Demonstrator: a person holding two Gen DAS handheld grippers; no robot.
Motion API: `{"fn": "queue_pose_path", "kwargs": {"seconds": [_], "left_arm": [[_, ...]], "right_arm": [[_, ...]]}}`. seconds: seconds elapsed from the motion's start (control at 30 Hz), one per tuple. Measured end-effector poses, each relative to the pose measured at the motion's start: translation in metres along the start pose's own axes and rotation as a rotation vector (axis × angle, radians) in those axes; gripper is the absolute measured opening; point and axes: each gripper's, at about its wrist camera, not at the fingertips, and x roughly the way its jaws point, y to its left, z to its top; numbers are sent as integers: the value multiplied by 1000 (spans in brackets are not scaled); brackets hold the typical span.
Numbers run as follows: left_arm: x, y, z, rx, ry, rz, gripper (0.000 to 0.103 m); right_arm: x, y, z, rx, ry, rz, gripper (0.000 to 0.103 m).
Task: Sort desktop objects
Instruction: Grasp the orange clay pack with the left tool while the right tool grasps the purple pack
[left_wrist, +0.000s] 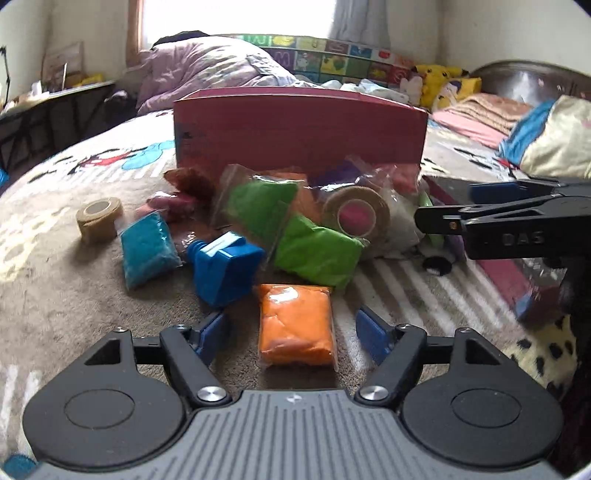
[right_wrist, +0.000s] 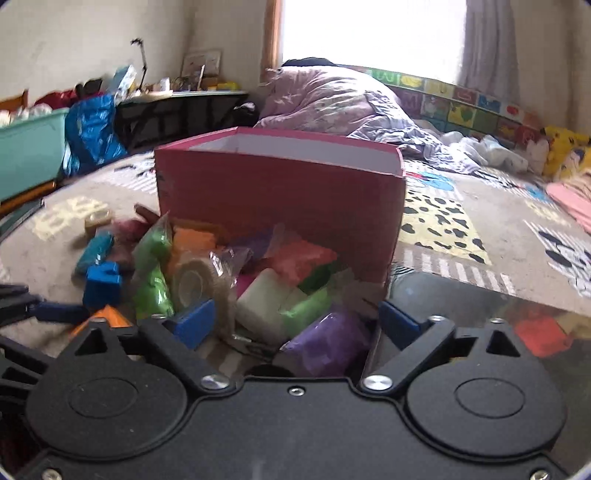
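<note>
A pile of bagged clay packs, tape rolls and a blue block (left_wrist: 221, 267) lies on a patterned blanket in front of an open red box (left_wrist: 299, 127). My left gripper (left_wrist: 291, 328) is open, its blue pads either side of an orange clay pack (left_wrist: 295, 325). Green packs (left_wrist: 317, 251), a teal pack (left_wrist: 146, 249) and a beige tape roll (left_wrist: 354, 212) lie beyond. My right gripper (right_wrist: 295, 319) is open over a purple pack (right_wrist: 328, 343), with a white pack (right_wrist: 264, 299) and the tape roll (right_wrist: 197, 282) just ahead. The right gripper shows at the right of the left wrist view (left_wrist: 461, 206).
A second tape roll (left_wrist: 99, 218) stands apart at the left. A dark glossy tray or lid (right_wrist: 480, 317) lies right of the pile. A rumpled duvet (right_wrist: 332, 99), plush toys (left_wrist: 443, 83) and a teal bin (right_wrist: 26, 147) lie around the bed.
</note>
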Motion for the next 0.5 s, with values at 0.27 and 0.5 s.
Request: {"fn": "queue_pose_path", "kwargs": {"seconds": [0.27, 0.5], "left_arm": [[2, -1, -3, 23, -3, 1, 75], [4, -3, -3, 28, -7, 6, 75]], "right_arm": [[4, 12, -6, -163, 58, -78, 62], [-8, 13, -8, -283, 68, -149, 28]]}}
